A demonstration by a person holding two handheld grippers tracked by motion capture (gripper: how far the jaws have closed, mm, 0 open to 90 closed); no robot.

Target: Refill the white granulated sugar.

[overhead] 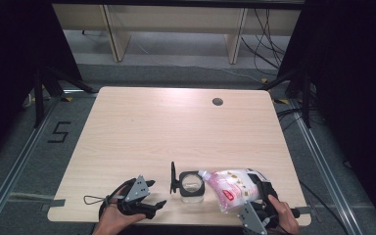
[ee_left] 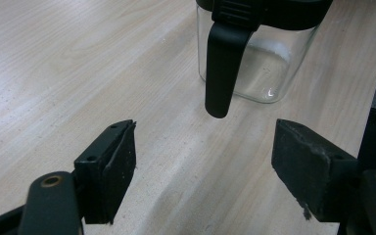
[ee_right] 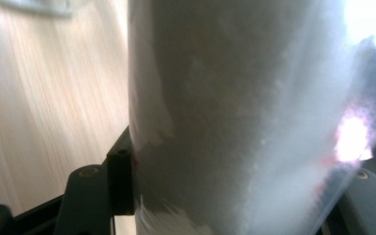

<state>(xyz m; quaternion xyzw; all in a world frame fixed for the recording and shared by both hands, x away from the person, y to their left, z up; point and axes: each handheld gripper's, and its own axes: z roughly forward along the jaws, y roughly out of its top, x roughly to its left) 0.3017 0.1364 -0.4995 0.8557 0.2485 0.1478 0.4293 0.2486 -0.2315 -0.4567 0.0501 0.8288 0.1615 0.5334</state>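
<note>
As seen: pouch (overhead: 232, 190) clamped in right tongs (ee_right: 225, 196) | spout over jar (overhead: 192, 185)

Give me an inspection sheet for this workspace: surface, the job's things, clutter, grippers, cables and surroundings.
Surface: light wood table, a round cable hole near its far edge.
Job's things: clear square jar with black rim and lid flipped open, standing near the front edge; white and pink bag tilted with its open corner at the jar mouth.
Clutter: nothing seen.
Grippers: left gripper open, low over the table beside the jar, nothing between its fingers; right gripper shut on the bag.
Cables: thin loop trailing from the left gripper; loose cables on the floor beyond the table.
Surroundings: dark curtains at both sides, floor rails, a "5" taped on the floor, a wooden frame behind.
</note>
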